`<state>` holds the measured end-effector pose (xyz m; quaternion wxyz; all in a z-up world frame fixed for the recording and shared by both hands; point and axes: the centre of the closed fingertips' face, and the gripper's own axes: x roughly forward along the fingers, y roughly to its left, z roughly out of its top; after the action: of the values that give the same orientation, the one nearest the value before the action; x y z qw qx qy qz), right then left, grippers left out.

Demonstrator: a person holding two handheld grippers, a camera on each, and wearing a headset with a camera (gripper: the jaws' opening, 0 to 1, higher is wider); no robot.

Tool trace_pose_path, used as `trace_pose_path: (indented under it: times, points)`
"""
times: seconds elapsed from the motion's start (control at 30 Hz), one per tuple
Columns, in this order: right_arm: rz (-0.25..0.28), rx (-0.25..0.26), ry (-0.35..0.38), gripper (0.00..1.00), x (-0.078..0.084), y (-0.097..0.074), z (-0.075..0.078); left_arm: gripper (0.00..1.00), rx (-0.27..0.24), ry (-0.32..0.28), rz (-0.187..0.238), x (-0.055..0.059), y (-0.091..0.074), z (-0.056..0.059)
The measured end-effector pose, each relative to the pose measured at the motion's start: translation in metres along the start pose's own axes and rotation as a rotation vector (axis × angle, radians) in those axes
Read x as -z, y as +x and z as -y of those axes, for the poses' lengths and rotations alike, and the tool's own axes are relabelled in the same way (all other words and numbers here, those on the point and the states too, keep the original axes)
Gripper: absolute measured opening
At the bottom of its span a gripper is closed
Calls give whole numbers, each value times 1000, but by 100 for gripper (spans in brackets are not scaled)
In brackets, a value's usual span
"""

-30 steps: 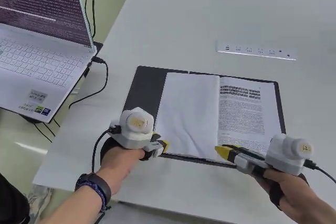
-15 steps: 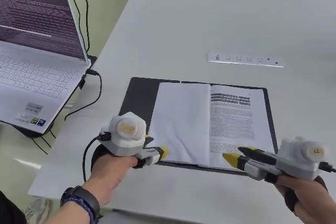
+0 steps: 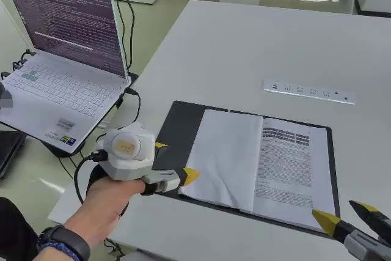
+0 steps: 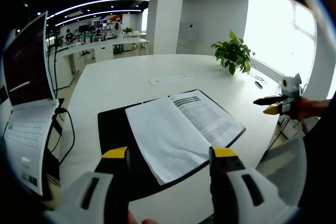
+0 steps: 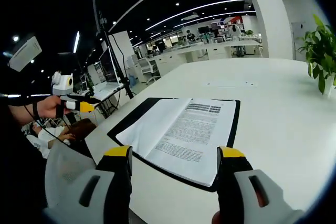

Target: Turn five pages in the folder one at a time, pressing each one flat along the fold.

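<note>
While the folder (image 3: 174, 129) lies open, the left hand-held gripper (image 3: 175, 161) hovers beside it.

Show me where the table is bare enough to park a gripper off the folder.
Widest bare stretch: the table beyond the power strip, toward its far edge. A narrower band lies between that strip and the folder. Crowded: the left edge, where cables and the laptop sit by the left gripper.

White table (image 3: 244, 47) fills mid-frame, laptop (image 3: 67, 22) at upper left. Plant (image 4: 234, 53) beside bright window (image 4: 275, 22) at right; pillar (image 4: 159, 17), strip ceiling lights (image 5: 194, 11) above.
</note>
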<state>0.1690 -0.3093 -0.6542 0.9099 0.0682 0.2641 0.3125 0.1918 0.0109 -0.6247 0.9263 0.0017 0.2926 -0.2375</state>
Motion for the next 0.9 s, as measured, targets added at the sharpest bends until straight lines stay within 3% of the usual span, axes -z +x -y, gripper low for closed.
trace_pose_path:
  times: [0.17, 0.4, 0.63, 0.9]
  points:
    - [24, 42, 17, 68, -7, -17, 15, 65, -42, -18, 39, -7, -18, -8]
    - [63, 76, 50, 72, -8, -33, 19, 69, -92, -45, 67, -8, -36, -20]
    - [58, 87, 61, 73, 1, -39, 21, 70, -112, -60, 79, -8, -43, -13]
    - [86, 105, 74, 74, -4, -45, 17, 72, -108, -60, 81, -6, -44, -10]
